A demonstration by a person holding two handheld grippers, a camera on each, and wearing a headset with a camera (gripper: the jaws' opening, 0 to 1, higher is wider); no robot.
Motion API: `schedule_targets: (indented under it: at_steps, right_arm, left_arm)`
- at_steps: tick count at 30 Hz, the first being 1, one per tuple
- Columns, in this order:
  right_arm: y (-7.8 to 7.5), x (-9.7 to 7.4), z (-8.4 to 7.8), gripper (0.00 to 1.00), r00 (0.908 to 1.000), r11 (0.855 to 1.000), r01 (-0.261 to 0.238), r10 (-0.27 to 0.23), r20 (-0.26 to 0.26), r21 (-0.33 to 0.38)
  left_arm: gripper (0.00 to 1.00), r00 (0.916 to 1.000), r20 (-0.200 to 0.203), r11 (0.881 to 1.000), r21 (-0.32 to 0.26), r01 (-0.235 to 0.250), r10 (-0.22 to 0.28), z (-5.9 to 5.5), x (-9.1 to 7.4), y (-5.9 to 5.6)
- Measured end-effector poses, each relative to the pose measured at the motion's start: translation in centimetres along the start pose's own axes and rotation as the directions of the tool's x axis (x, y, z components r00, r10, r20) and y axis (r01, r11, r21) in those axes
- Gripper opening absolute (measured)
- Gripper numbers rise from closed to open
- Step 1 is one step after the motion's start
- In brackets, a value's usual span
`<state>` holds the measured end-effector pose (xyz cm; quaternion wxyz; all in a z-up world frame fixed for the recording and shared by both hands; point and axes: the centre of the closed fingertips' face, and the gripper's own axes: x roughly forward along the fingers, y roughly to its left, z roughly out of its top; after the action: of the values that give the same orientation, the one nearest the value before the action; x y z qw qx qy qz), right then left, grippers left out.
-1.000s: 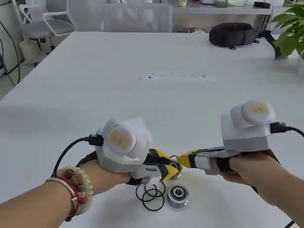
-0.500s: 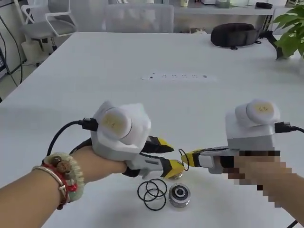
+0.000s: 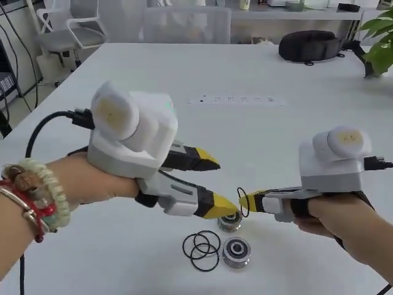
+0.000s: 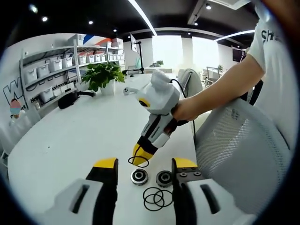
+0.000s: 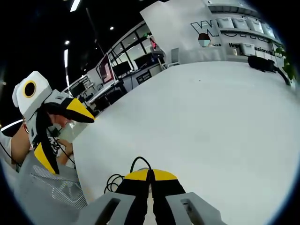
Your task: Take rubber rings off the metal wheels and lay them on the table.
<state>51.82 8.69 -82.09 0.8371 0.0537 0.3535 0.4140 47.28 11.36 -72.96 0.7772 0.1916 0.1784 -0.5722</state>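
Note:
My right gripper [image 3: 249,201] is shut on a thin black rubber ring [image 3: 242,202], held just above the table; the ring also arcs over its closed jaw tips [image 5: 140,163]. My left gripper [image 3: 221,186] is open, one jaw high and one low, with nothing between them. A metal wheel [image 3: 231,222] lies just under its lower jaw, partly hidden. A second wheel [image 3: 236,252] lies nearer me. Both wheels [image 4: 139,176] [image 4: 164,178] sit between my left jaws' tips in the left gripper view. Three loose rings [image 3: 201,249] lie overlapped beside the near wheel.
A white power strip [image 3: 236,99] lies mid-table. At the far right edge rest a black bag [image 3: 310,44] and a green plant [image 3: 379,52]. Office chairs [image 3: 73,27] stand beyond the far left corner. My left gripper's cable [image 3: 43,132] trails off to the left.
My left gripper has opened wide and lifted up and left off the wheel. The right gripper has stayed shut on the ring, now free of the wheel.

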Motion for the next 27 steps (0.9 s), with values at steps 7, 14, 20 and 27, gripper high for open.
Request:
schedule_targets:
  at_steps: [7, 14, 20, 27]
  right_arm:
    - [0.4, -0.1, 0.3, 0.00, 0.9999, 1.000, -0.010, 0.010, 0.004, -0.004]
    - [1.2, -0.1, 0.6, 0.00, 0.9996, 0.999, -0.027, 0.027, 0.008, -0.017]
    - [2.0, 0.0, 0.7, 0.00, 0.9989, 0.999, -0.046, 0.046, 0.006, -0.028]
    - [2.7, 0.2, 0.4, 0.00, 0.9979, 0.997, -0.064, 0.064, -0.011, -0.047]
  left_arm:
    - [0.46, 0.9996, -0.012, 0.999, 0.036, -0.025, 0.025, -0.3, -2.9, -0.1]
    - [0.55, 0.9959, -0.006, 0.996, 0.023, -0.090, 0.090, -1.0, -6.2, 0.3]
    - [0.59, 0.9931, 0.000, 0.993, 0.006, -0.117, 0.117, -2.3, -8.7, -0.1]
    - [0.64, 0.9833, 0.028, 0.982, -0.071, -0.177, 0.180, -3.8, -10.9, -0.2]
